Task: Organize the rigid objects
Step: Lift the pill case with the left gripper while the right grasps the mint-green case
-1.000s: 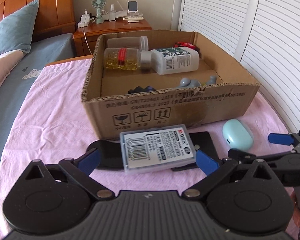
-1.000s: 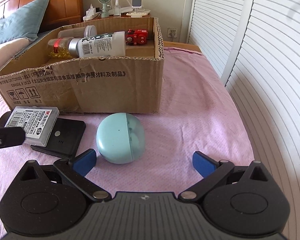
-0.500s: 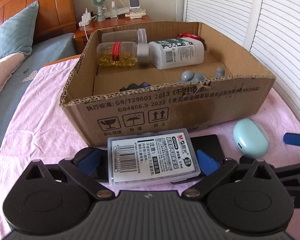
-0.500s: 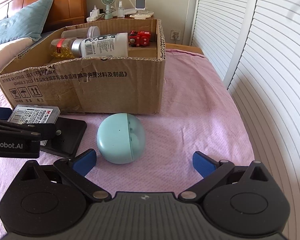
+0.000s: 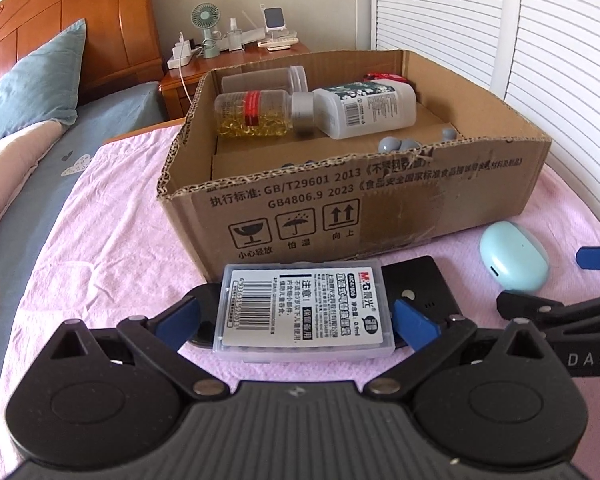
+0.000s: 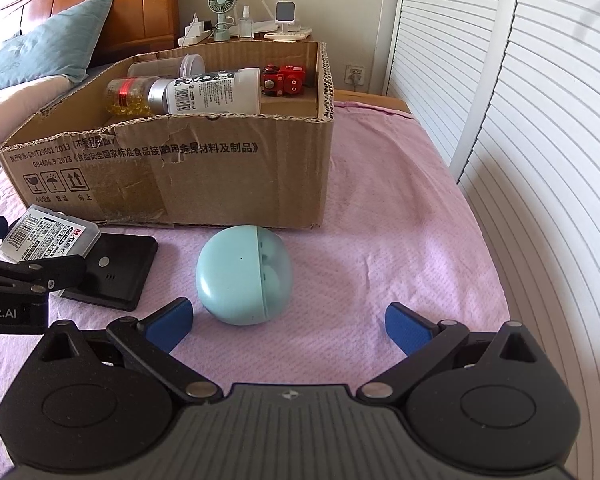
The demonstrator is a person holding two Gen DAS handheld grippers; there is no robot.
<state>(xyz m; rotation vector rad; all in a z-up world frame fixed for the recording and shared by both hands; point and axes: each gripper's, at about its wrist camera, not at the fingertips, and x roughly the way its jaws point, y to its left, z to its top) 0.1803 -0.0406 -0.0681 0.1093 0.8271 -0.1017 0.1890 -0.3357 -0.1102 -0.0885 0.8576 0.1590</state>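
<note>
My left gripper (image 5: 298,320) is shut on a clear plastic case with a barcode label (image 5: 306,312) and holds it a little above a flat black device (image 5: 420,284) in front of the cardboard box (image 5: 380,208). The case also shows in the right wrist view (image 6: 48,236). My right gripper (image 6: 288,320) is open and empty, just short of a pale blue egg-shaped case (image 6: 242,274) on the pink cloth. The box holds a bottle of yellow capsules (image 5: 256,114), a white bottle (image 5: 368,110), a clear jar (image 5: 264,78) and a red toy (image 6: 284,80).
The box (image 6: 228,160) stands mid-table on a pink cloth (image 6: 380,208). White louvred doors (image 6: 520,120) run along the right. A bed with a blue pillow (image 5: 32,92) lies left. A nightstand with a small fan (image 5: 206,30) stands behind.
My left gripper has risen and tilted with the clear case, bringing it closer to the box's front wall. My right gripper has edged slightly toward the blue egg-shaped case.
</note>
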